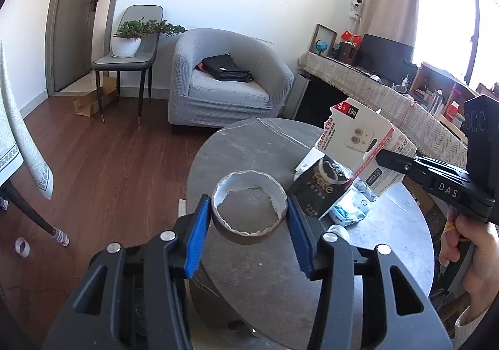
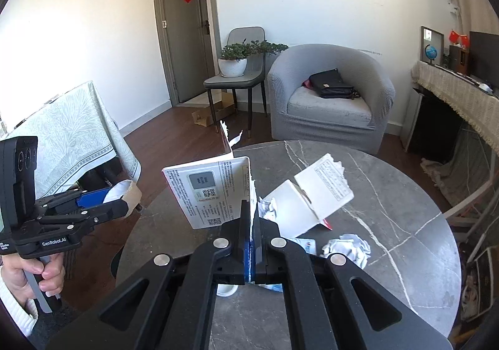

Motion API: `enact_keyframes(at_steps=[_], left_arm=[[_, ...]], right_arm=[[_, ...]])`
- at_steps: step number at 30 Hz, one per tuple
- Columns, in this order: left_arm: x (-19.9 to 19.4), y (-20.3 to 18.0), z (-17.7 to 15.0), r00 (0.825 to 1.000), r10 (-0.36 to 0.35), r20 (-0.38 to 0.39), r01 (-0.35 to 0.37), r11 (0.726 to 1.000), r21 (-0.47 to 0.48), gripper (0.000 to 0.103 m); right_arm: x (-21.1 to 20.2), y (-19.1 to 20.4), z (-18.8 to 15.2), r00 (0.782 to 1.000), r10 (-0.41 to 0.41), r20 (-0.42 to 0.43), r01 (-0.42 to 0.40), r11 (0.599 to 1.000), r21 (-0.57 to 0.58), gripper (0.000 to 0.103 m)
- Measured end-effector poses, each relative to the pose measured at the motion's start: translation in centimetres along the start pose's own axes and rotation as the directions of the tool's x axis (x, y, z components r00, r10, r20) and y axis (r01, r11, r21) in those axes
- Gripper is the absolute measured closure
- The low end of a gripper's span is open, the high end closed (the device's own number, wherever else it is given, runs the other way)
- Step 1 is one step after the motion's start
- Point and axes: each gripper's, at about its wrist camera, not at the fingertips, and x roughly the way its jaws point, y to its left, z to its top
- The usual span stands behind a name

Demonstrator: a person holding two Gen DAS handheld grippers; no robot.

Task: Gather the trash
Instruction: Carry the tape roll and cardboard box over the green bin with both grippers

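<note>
tape core: an empty cardboard tape roll is sitting between the blue pads of the left gripper, lifted above the round table.
left gripper state: jaws are standing about half open, and both pads are pressing on the ring's outer wall, so it is holding the core.
white box: a torn white phone-case box is hanging in the air over the near edge of the table, pinched by one thin flap.
right gripper state: the right gripper is clamping fully shut on that flap.
risk, core: the ring is thin and ragged at the rim; I judge it could be squashing or slipping out sideways if the hand tilts.
risk, box: the hold is on torn card only; the flap may be tearing further and the box dropping back among the litter.
left on table: a black carton, another torn white box and crumpled paper are waiting, so the collecting is looking unfinished.
writing, black carton: "Face" in gold.
writing, grippers: "DAS" on one, "GenRobot.AI" on the other.
writing, white box: QR codes and small print, too small to read.
</note>
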Motion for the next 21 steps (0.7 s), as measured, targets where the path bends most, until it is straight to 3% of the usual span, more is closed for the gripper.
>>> enact_keyframes(at_steps=[13, 21], left_arm=[[-1.6, 8.2, -1.1, 0.990, 0.131, -0.051, -0.133, 0.990, -0.046, 0.052], [-1.8, 13.5, -2.8, 0.962, 0.226, -0.152, -0.239, 0.968, -0.071, 0.052]], right_arm=[[4.1, 6.9, 1.5, 0.993, 0.119, -0.025, -0.120, 0.991, -0.054, 0.103], [6.8, 11.7, 2.1, 0.980, 0.190, -0.059, -0.194, 0.978, -0.076, 0.103]])
